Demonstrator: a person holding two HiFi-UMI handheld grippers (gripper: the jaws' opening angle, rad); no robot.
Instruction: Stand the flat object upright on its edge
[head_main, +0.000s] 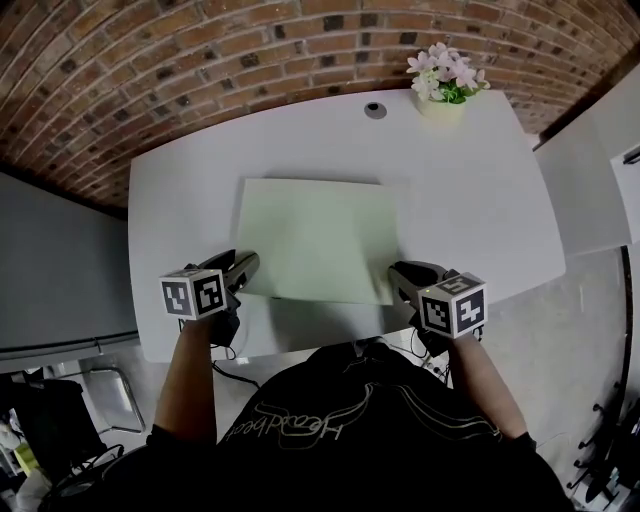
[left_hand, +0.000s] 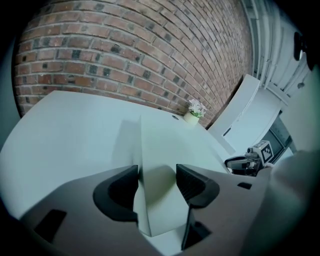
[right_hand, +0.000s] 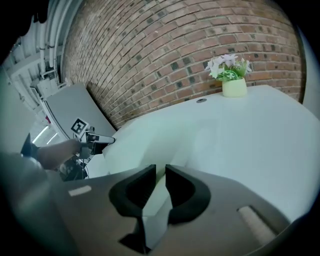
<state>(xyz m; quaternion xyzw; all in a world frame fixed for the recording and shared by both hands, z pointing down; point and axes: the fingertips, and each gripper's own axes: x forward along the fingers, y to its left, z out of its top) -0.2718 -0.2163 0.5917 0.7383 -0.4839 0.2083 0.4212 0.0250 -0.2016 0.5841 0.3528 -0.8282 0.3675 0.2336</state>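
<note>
Two claws at near corners of pale green board (head_main: 320, 240), lying on white bench (head_main: 480, 190), not yet upright. Right claw (right_hand: 160, 184) narrow, pinching near-right corner. Left claw (left_hand: 157, 181) wide, near-left corner between jaws, no firm press seen. Risk: lopsided lift, twist about right pinch, drop flat. Cause: one-sided grip, smooth bench top.

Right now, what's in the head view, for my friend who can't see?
A pale green board covers the middle of a white table, the left gripper and right gripper at its near corners. A flower pot stands at the far edge, by a brick wall.
</note>
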